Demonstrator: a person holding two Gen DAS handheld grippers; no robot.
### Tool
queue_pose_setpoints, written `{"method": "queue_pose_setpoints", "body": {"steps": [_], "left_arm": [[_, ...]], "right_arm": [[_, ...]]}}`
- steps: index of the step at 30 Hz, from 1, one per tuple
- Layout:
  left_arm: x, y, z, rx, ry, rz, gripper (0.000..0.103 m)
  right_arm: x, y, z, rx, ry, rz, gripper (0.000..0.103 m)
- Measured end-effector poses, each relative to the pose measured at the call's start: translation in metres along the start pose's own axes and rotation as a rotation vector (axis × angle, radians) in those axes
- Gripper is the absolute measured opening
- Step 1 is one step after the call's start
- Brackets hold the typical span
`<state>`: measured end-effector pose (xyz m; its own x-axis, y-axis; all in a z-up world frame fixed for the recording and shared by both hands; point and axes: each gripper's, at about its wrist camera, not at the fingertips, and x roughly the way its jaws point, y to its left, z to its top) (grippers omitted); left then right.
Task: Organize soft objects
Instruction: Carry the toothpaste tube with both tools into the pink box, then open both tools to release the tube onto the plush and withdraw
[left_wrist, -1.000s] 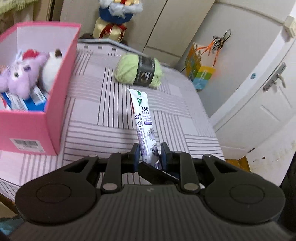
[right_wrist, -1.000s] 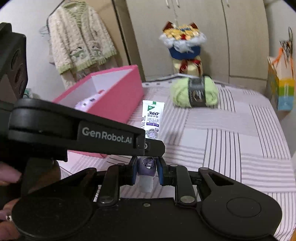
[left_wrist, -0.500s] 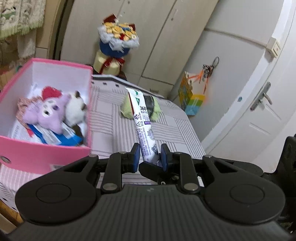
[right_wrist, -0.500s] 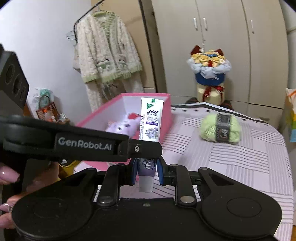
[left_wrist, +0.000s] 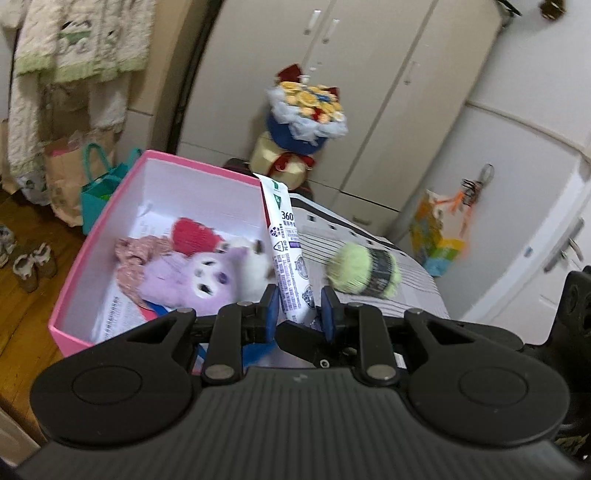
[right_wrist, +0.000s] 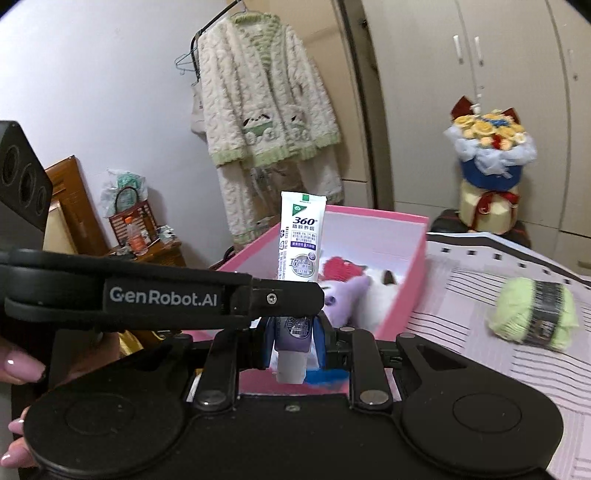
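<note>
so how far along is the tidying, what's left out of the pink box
Done: the purple plush and a red soft item lie in the pink box. In hand: both the left gripper and right gripper clamp the tube, not yet in. Left: the green yarn on the bed.

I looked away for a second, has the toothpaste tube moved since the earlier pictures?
Yes. The toothpaste tube, gripped by both grippers, was over the striped bedcover before; now it is raised in front of the pink box.
</note>
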<state>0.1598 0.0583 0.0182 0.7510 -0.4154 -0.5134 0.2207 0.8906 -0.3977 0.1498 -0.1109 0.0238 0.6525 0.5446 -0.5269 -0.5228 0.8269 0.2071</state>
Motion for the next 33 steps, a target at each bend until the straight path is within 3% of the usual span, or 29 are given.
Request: {"method": "queue_pose_setpoints", "body": {"steps": [11, 17, 21, 29, 33], "left_arm": [[0.052, 0.050, 0.027, -0.091, 0.070, 0.075, 0.022], [0.083, 0.073, 0.031, -0.159, 0.139, 0.056, 0.022], [0.092, 0.077, 0.028, -0.174, 0.157, 0.064, 0.023], [0.078, 0.073, 0.023, -0.126, 0.110, 0.083, 0.029], [0.064, 0.067, 0.023, -0.086, 0.072, 0.092, 0.037]], "right_arm": [[0.080, -0.022, 0.021, 0.126, 0.144, 0.079, 0.026], [0.104, -0.033, 0.020, 0.151, 0.209, 0.049, 0.026], [0.103, -0.030, 0.019, 0.139, 0.220, 0.031, 0.028], [0.089, -0.024, 0.019, 0.085, 0.196, 0.005, 0.033], [0.075, -0.019, 0.017, 0.039, 0.168, -0.059, 0.037]]}}
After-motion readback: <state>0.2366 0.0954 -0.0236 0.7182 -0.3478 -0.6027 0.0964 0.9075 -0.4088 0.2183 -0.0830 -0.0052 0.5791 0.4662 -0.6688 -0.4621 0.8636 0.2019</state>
